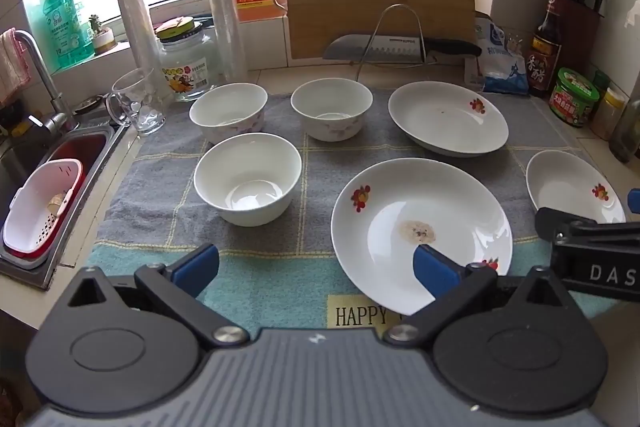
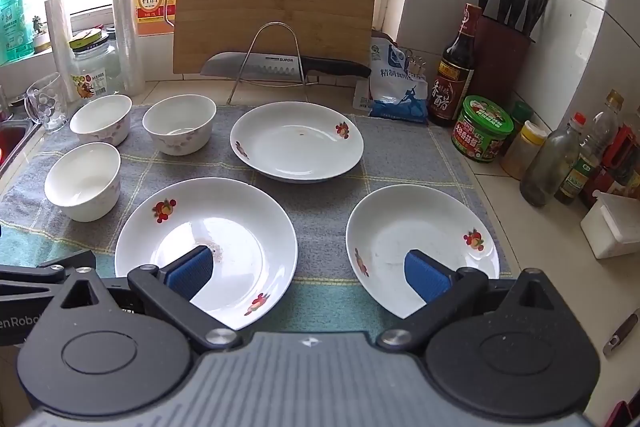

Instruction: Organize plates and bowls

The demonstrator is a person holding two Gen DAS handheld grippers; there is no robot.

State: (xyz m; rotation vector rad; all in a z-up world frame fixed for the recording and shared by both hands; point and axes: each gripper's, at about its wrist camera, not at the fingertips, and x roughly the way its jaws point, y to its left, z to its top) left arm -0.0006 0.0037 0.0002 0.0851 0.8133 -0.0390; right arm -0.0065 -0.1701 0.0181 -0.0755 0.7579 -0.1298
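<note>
Both grippers, left gripper (image 1: 316,267) and right gripper (image 2: 310,269), level above the plates (image 2: 296,141), jaws wide apart

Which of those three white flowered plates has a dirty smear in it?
The near-left white plate, beside the front bowl: a brownish smear marks its centre. The other two show no such smear.

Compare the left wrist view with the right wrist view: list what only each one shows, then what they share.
Only the left wrist view shows the sink, its faucet and the white basket in it. Only the right wrist view shows the white box and the row of small bottles along the right wall. Both show three bowls, three plates, the cutting board, the knife, and open jaws on the left gripper and right gripper.
</note>
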